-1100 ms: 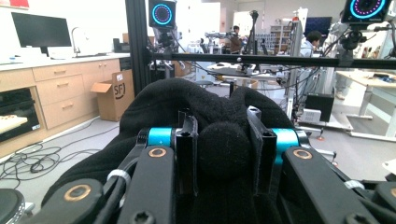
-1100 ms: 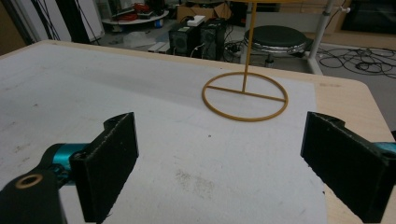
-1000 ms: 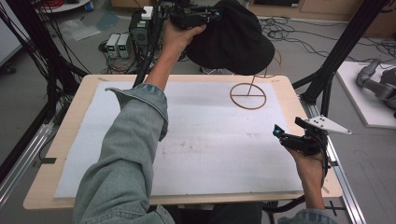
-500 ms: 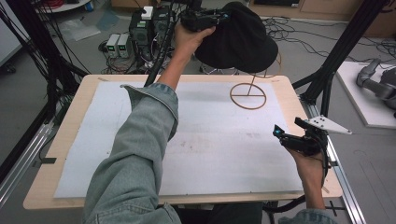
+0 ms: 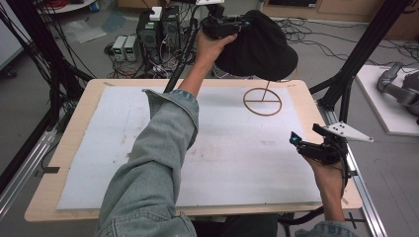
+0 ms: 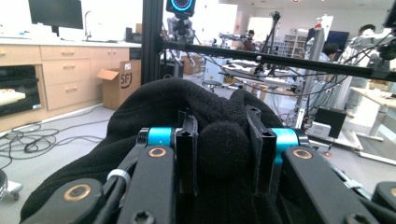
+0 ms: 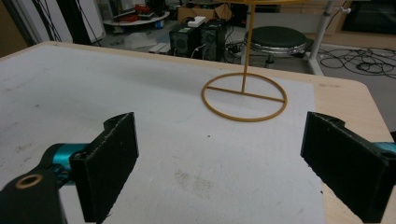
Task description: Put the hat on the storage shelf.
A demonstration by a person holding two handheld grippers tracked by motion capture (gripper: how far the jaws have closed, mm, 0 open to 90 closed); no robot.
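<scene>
Left tongs clamped on a black knit hat. In the left gripper view a fold of the hat is pinched between both jaws and bulges up between the pads, with the rest of the fabric spread ahead of and below the tongs.

Right tongs released: jaws wide apart in the right gripper view, nothing between them, just the white mat underneath.

Pose: the left arm, in a denim sleeve, is stretched out diagonally over the table to beyond its far edge. The left hand is raised, gripping the tool from below, with the tongs pointing right in the high view. The right hand sits at the table's right edge near the near-right corner, with its tongs low over the mat, aimed left and toward the far edge.

The hat hangs in the air at the far edge, right of centre, on the right side of the left tongs in the high view. It sits over the top of a thin wire stand, whose ring base rests on the mat near the far-right corner. Can't tell if the hat touches the stand's top; it's hidden under the fabric. The stand is straight ahead of the right tongs, well apart from them.
</scene>
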